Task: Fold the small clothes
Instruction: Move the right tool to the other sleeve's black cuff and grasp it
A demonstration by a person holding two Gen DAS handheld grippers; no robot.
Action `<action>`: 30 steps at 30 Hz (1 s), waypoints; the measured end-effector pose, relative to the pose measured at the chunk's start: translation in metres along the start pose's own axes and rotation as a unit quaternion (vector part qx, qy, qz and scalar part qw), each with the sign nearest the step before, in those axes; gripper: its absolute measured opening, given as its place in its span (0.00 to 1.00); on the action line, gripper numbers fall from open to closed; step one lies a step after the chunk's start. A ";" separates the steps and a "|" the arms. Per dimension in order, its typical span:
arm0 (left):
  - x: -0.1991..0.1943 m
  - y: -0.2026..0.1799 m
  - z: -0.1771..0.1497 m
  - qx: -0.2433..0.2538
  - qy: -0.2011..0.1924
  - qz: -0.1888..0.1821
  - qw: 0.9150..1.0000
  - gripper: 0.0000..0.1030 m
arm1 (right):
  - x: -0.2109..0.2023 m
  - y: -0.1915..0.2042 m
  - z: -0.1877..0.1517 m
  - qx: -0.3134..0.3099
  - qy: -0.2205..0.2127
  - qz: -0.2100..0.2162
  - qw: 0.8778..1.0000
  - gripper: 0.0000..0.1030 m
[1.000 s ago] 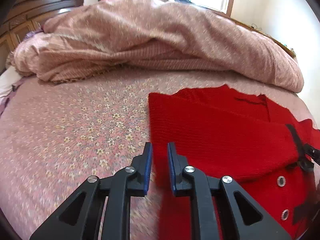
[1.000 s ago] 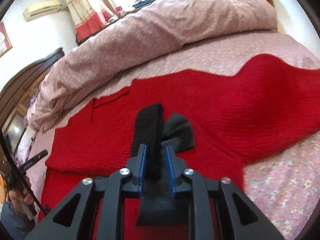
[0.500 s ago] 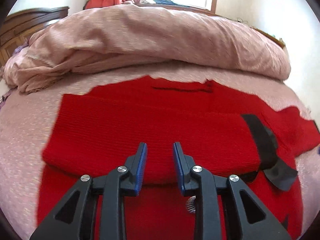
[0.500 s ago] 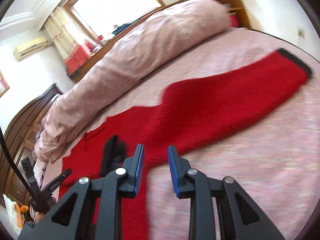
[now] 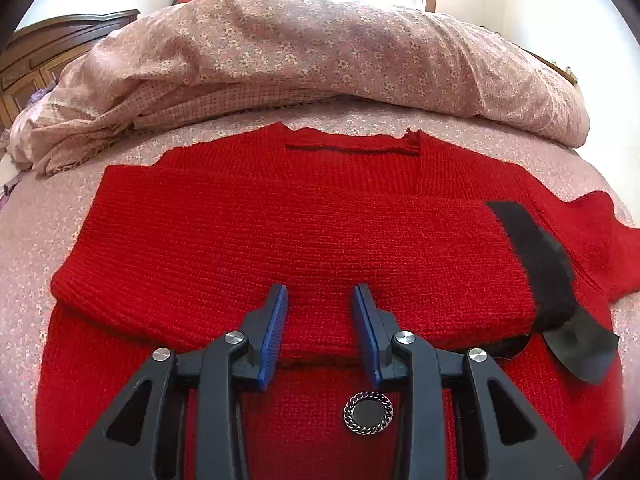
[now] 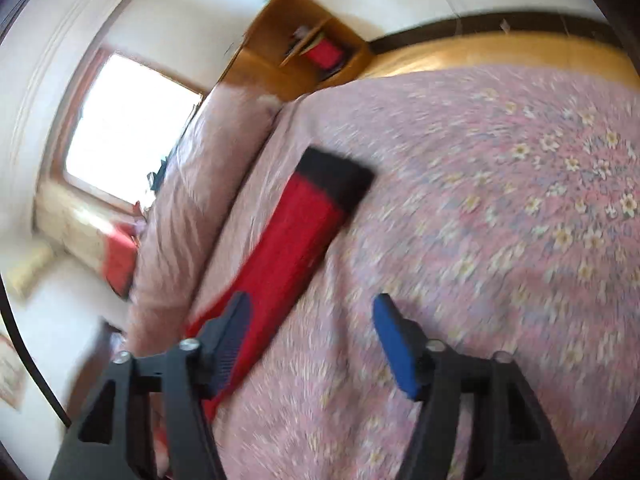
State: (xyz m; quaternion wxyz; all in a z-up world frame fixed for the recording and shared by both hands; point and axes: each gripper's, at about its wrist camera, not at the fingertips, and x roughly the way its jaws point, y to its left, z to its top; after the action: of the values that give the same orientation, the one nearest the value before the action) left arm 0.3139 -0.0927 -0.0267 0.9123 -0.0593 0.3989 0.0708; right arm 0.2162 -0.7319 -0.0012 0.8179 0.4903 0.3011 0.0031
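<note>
A red knit sweater (image 5: 280, 240) lies flat on the bed. One sleeve is folded across its chest, its black cuff (image 5: 548, 276) at the right. A round chain-rimmed button (image 5: 368, 407) shows below. My left gripper (image 5: 320, 320) is open and empty, just above the folded sleeve. In the right wrist view the other red sleeve (image 6: 288, 248) stretches out on the bed, ending in a black cuff (image 6: 336, 178). My right gripper (image 6: 312, 340) is wide open and empty, over the sheet, its left finger above that sleeve. This view is blurred.
A rumpled pink floral duvet (image 5: 320, 60) is piled along the far side of the bed. The floral sheet (image 6: 500, 240) spreads to the right. A wooden shelf (image 6: 304, 52) and a window (image 6: 124, 128) stand beyond the bed.
My right gripper let go of the black cuff, opened wide and swung right toward the outstretched sleeve. My left gripper moved right over the sweater's middle and opened wider.
</note>
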 end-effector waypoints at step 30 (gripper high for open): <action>0.002 0.011 -0.003 -0.034 -0.004 -0.039 0.999 0.28 | 0.087 -0.005 0.061 0.105 0.062 -0.028 0.992 0.43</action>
State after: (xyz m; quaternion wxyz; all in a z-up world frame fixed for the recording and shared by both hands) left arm 0.3111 -0.0823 -0.0314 0.9135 -0.1058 0.3898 0.0492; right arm 0.3163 -0.7572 -0.0276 0.7417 0.5634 0.3632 -0.0213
